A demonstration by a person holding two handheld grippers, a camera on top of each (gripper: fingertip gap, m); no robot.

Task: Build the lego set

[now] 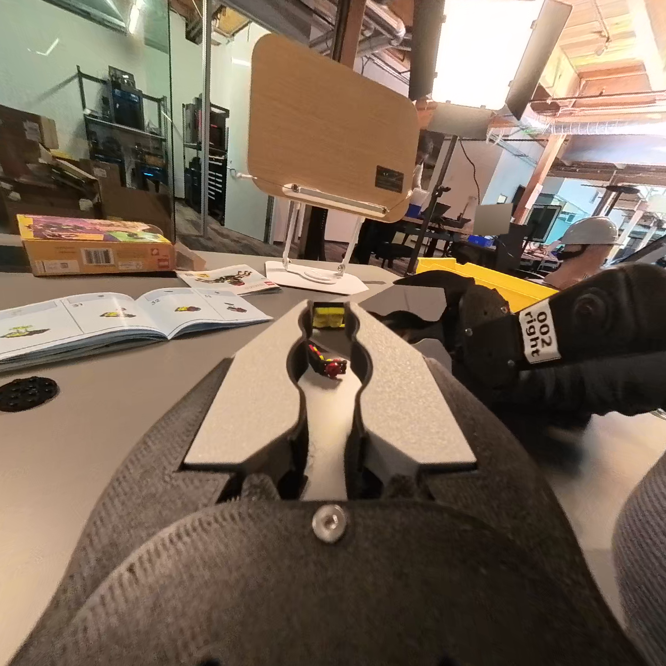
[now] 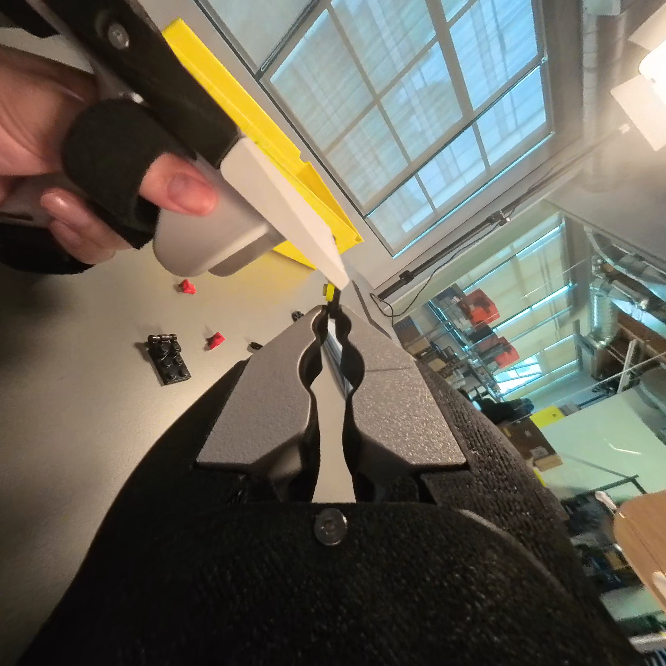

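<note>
My left gripper [image 1: 328, 311] is shut on a small yellow brick [image 1: 327, 319] at its tips. Through the gap between its fingers I see a small black, red and yellow lego assembly [image 1: 329, 364] below. My right gripper [image 2: 333, 314] is shut on a thin black piece [image 2: 336, 301] that meets the yellow brick [image 2: 329, 290] just past its tips. The left gripper's pale finger [image 2: 310, 245] comes in from the upper left, held by a hand [image 2: 43, 144]. The right gripper's black body [image 1: 479, 324] shows close on the right in the left wrist view.
Loose pieces lie on the grey table: a black hinged plate [image 2: 168, 358], two red pieces [image 2: 187, 286] [image 2: 216, 340] and a round black plate [image 1: 27, 393]. An open instruction booklet [image 1: 126, 320], a lego box [image 1: 93, 248], a wooden book stand [image 1: 331, 126] and a yellow bin [image 1: 486, 284] stand behind. My two grippers' fingertips are within a few centimetres of each other.
</note>
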